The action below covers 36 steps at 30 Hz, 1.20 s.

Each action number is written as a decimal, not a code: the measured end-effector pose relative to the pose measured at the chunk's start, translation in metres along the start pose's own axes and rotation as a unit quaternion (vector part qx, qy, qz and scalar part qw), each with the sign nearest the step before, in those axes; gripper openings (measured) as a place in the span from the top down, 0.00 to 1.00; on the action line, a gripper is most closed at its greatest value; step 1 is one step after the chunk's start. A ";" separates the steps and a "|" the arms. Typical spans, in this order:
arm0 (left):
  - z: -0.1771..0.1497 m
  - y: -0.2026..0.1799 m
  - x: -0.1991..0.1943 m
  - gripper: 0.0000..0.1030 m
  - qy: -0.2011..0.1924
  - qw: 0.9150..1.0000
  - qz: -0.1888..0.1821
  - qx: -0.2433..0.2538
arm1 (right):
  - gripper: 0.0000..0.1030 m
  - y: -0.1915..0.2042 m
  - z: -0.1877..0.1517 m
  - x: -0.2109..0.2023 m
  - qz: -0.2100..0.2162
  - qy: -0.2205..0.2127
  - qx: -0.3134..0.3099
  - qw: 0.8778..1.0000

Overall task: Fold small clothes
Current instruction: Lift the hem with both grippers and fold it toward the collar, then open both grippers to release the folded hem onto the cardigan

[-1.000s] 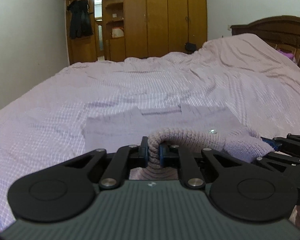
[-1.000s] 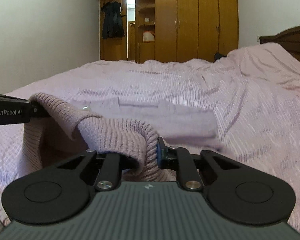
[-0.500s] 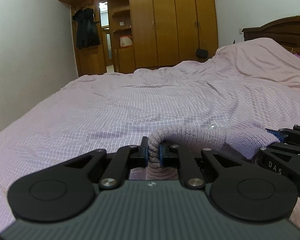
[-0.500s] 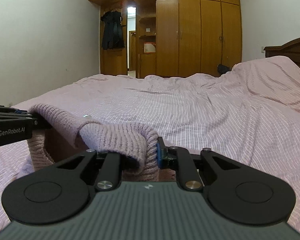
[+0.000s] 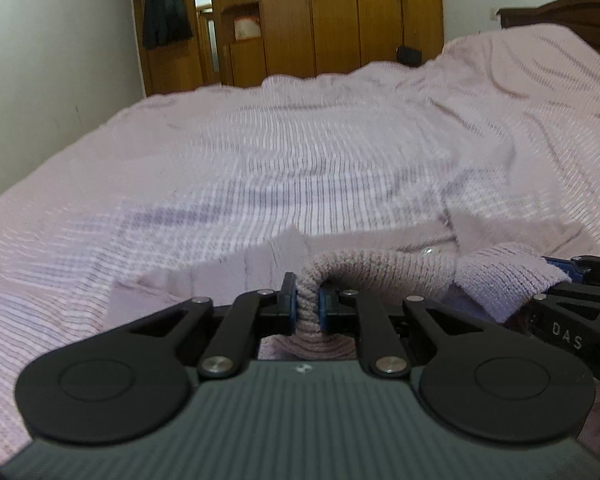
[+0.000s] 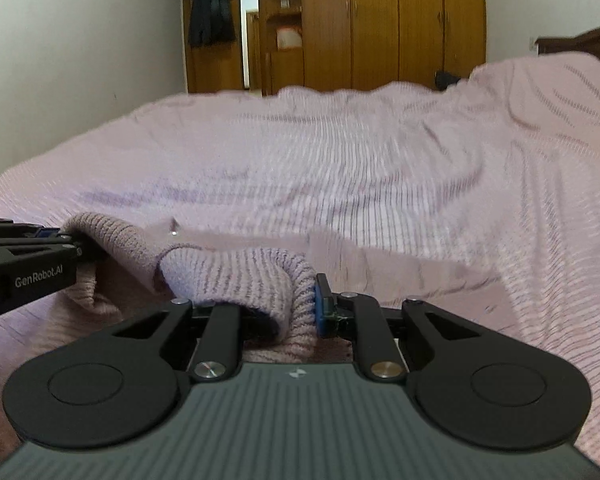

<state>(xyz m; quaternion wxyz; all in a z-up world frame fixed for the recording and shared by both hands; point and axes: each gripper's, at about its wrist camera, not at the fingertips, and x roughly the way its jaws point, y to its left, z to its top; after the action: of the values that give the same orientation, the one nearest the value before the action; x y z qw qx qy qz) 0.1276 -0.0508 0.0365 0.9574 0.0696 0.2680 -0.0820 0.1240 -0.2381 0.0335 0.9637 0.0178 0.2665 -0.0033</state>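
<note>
A small lilac knitted sweater [image 5: 384,268] lies on the bed, its near edge lifted. My left gripper [image 5: 309,303] is shut on the ribbed edge of the sweater. My right gripper [image 6: 300,300] is shut on the same edge of the sweater [image 6: 236,276] further right. Each gripper shows in the other's view: the right one at the right edge [image 5: 572,276], the left one at the left edge [image 6: 40,248]. The flat rest of the sweater spreads ahead of the grippers [image 5: 228,272]. A small shiny button [image 6: 174,233] sits on it.
The bed is covered with a pink checked bedspread [image 5: 300,152], rumpled toward the right. A dark wooden headboard [image 5: 560,12] stands at the far right. Brown wardrobes [image 6: 400,20] and a hanging dark coat [image 6: 210,8] are on the far wall.
Both grippers, still holding the sweater's edge, have tilted down and moved forward over the flat part of the sweater, which is back in view after being out of sight half a second ago.
</note>
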 end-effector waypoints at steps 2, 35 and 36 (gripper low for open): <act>-0.005 -0.001 0.012 0.85 0.013 1.000 0.001 0.004 | 0.81 0.000 -0.006 0.011 0.000 0.011 0.002 1.000; -0.028 0.007 -0.088 0.34 0.028 0.993 -0.102 0.060 | 0.29 0.019 -0.038 -0.081 0.074 0.012 -0.112 0.991; -0.030 0.006 -0.087 0.34 0.030 0.992 -0.107 0.062 | 0.29 0.021 -0.040 -0.079 0.073 0.014 -0.119 0.990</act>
<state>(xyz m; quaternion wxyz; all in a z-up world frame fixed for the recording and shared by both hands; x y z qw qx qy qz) 0.0406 -0.0296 0.0575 0.9285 0.1023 0.2967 -0.1982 0.0359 -0.2158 0.0410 0.9526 -0.0777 0.2768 0.0993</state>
